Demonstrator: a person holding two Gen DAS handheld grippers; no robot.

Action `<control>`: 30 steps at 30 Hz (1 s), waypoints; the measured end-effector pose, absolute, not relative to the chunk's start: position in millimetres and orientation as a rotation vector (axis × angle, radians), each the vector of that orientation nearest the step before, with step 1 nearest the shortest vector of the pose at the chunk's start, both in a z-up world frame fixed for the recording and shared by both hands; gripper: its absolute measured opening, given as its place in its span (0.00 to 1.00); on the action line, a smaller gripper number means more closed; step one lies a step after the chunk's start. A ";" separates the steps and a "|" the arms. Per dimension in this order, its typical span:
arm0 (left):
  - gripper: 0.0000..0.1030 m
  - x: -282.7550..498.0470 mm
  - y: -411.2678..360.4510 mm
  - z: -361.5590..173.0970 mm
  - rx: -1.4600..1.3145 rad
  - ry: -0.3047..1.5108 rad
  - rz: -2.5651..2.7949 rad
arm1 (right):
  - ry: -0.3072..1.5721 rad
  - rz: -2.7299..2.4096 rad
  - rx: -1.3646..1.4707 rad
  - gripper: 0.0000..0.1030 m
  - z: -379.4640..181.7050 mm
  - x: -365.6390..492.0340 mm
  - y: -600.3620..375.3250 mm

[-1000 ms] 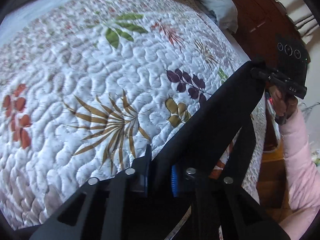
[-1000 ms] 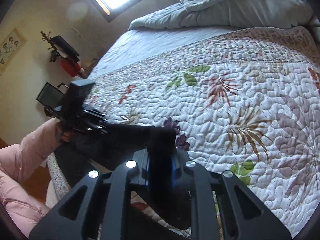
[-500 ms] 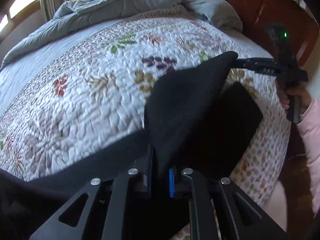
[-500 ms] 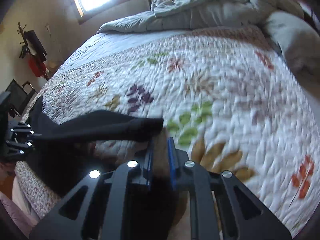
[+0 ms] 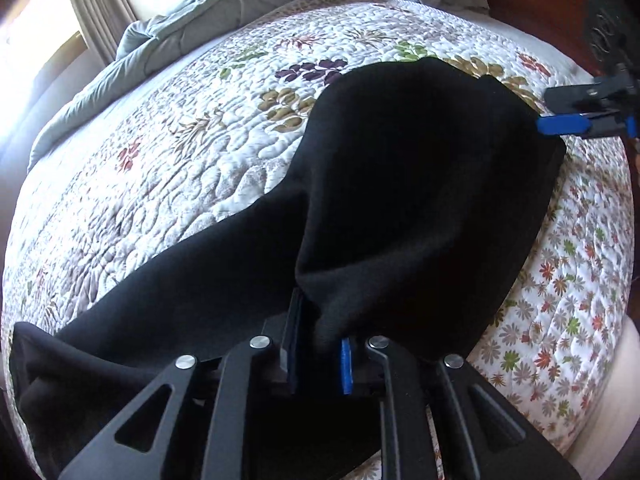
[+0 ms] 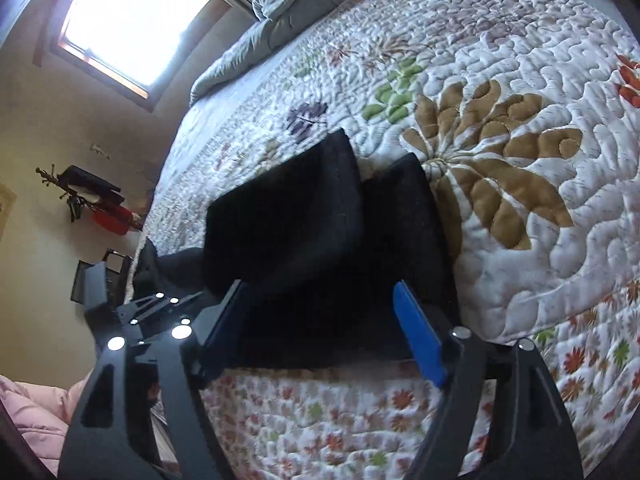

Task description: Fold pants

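Black fabric pants [image 5: 420, 200] are lying doubled over near the quilted floral bedspread's [image 5: 200, 152] foot edge, their long axis running along that edge, where a second ago they were hanging stretched above it. The left gripper [image 5: 320, 352] is pinching a fold nearly closed. The right gripper [image 6: 320, 320], clamped before, is opening, pads clear of the cloth between them.

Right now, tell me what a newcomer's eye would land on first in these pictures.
The black pants dominate, folded over on the near edge of the white quilt with its big leaf prints. The left gripper is shut on a bunch of the fabric at the bottom of its view. The right gripper has its blue-padded jaws opening, the pads clear of the cloth that lies between them.
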State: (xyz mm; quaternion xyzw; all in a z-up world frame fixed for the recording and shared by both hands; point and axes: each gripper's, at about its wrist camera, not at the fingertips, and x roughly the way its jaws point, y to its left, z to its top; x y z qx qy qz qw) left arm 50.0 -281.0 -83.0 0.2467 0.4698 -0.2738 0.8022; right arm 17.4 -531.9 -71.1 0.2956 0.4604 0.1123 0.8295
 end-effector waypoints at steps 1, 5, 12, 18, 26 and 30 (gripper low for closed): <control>0.14 50.4 -280.3 -82.7 0.518 1.010 -0.585 | 0.973 0.251 0.651 0.80 -70.8 18.3 -531.2; 0.16 60.0 -275.2 -81.6 0.462 1.037 -0.584 | 1.015 0.194 0.724 0.84 -87.9 33.6 -535.5; 0.16 73.5 -272.3 -74.3 0.385 1.097 -0.567 | 0.920 0.191 0.926 0.16 -90.3 53.1 -552.7; 0.18 52.8 -265.1 -41.0 0.383 1.024 -0.560 | 0.849 0.114 0.805 0.15 -57.9 9.2 -555.0; 0.19 27.4 -284.1 -87.5 0.459 1.064 -0.527 | 0.954 -0.068 0.756 0.11 -95.2 -12.6 -561.6; 0.21 26.1 -287.2 -87.6 0.454 1.061 -0.523 | 0.939 -0.134 0.655 0.11 -72.8 -24.6 -546.0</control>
